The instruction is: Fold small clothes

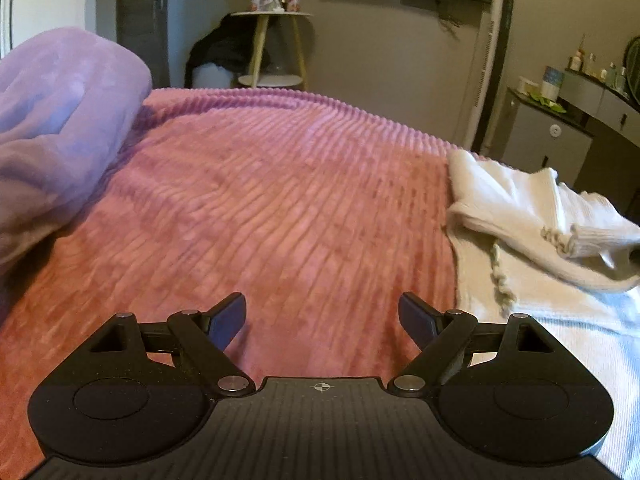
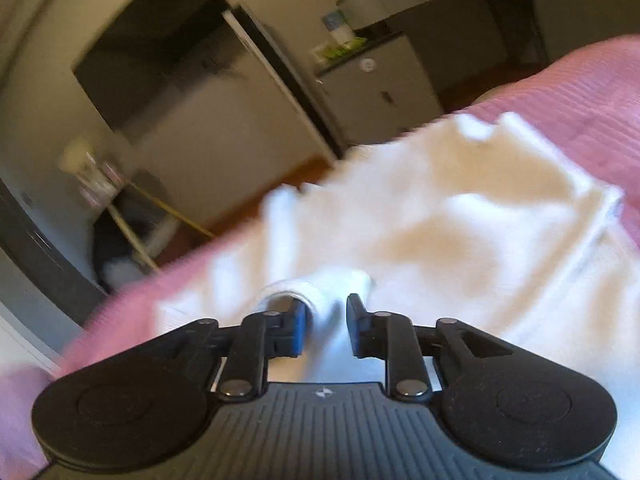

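Right wrist view: right gripper (image 2: 326, 326) narrowed around white cloth (image 2: 440, 220) fold on pink blanket (image 2: 580, 92), pinch uncertain. Left gripper (image 1: 322, 320) spread, empty, cloth off to its right, nearer right hand.

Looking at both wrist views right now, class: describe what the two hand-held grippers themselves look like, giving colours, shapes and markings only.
The left gripper and right gripper match: matte black plastic, a ribbed central plate bearing a small crosshair mark, and two rounded side lobes, each with a circular disc. Black link bars pivot on silver rivets. The flat finger pads look dark blue. No cables, hands or sleeves show.
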The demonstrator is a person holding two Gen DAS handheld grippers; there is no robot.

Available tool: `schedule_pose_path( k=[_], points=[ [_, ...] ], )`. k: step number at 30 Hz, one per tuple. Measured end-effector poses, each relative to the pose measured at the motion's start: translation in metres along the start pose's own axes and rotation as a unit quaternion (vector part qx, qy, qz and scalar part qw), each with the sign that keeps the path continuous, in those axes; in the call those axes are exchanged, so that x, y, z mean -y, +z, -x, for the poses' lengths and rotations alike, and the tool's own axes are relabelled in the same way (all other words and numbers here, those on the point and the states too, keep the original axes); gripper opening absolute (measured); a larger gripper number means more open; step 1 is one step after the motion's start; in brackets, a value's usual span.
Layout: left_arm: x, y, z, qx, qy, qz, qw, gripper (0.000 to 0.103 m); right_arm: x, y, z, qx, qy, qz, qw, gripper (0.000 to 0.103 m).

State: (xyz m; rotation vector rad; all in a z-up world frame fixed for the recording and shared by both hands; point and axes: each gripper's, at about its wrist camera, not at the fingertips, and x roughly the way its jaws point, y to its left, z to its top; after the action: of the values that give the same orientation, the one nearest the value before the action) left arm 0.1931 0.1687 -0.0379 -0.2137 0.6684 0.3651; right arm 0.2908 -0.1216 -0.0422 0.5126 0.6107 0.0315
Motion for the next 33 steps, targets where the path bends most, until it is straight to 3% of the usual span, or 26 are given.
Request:
schedule_pose_path(
  k=[2,4,8,12,13,14,15,16,18,19,20,21,23,25,33],
  points=[
    [0.004,-0.002,0.0,0.0,-0.003,-0.006,1.0,0.088,-0.009,-0.006,0.0,0.008,-0.036,0.091,0.995,0.022],
    [0.007,-0.004,0.001,0.0,-0.011,-0.008,0.9999,0.088,-0.026,-0.013,-0.002,0.019,-0.062,0.188,0.98,0.026],
    [0.013,-0.01,-0.003,-0.01,-0.008,-0.018,0.9997,0.089,-0.059,-0.026,-0.011,0.039,-0.097,0.36,0.927,0.034],
    [0.012,-0.012,-0.006,-0.017,-0.013,-0.013,0.9997,0.088,-0.076,-0.045,-0.013,0.053,-0.086,0.48,0.872,0.034],
    [0.012,-0.012,-0.007,-0.019,-0.015,-0.012,0.9996,0.089,-0.079,-0.05,-0.013,0.055,-0.076,0.501,0.86,0.017],
    [0.012,-0.013,-0.008,-0.02,-0.016,-0.013,0.9996,0.089,-0.079,-0.051,-0.012,0.058,-0.067,0.506,0.858,0.005],
    [0.012,-0.014,-0.008,-0.021,-0.016,-0.015,0.9996,0.089,-0.078,-0.047,-0.009,0.058,-0.058,0.491,0.867,0.006],
    [0.012,-0.014,-0.008,-0.021,-0.016,-0.017,0.9995,0.089,-0.074,-0.038,-0.006,0.058,-0.044,0.457,0.887,0.006],
    [0.012,-0.015,-0.009,-0.02,-0.018,-0.019,0.9995,0.089,-0.052,-0.006,0.001,0.065,-0.018,0.315,0.947,0.006],
    [0.012,-0.015,-0.009,-0.02,-0.019,-0.017,0.9995,0.089,-0.032,0.012,0.005,0.066,0.0,0.215,0.974,0.007],
    [0.012,-0.015,-0.009,-0.019,-0.02,-0.016,0.9995,0.089,-0.01,0.022,0.008,0.063,0.015,0.124,0.99,0.007],
    [0.012,-0.015,-0.009,-0.02,-0.022,-0.016,0.9994,0.089,0.011,0.03,0.009,0.056,0.031,0.039,0.997,0.008],
    [0.012,-0.016,-0.009,-0.02,-0.024,-0.016,0.9994,0.089,0.057,0.032,0.006,0.027,0.06,-0.121,0.991,0.012],
    [0.012,-0.016,-0.009,-0.021,-0.027,-0.016,0.9993,0.089,0.082,0.027,0.001,-0.002,0.061,-0.184,0.981,0.02],
    [0.015,-0.019,-0.011,-0.026,-0.028,-0.012,0.9992,0.089,0.102,0.021,0.018,-0.005,0.062,-0.196,0.979,0.029]
  ],
)
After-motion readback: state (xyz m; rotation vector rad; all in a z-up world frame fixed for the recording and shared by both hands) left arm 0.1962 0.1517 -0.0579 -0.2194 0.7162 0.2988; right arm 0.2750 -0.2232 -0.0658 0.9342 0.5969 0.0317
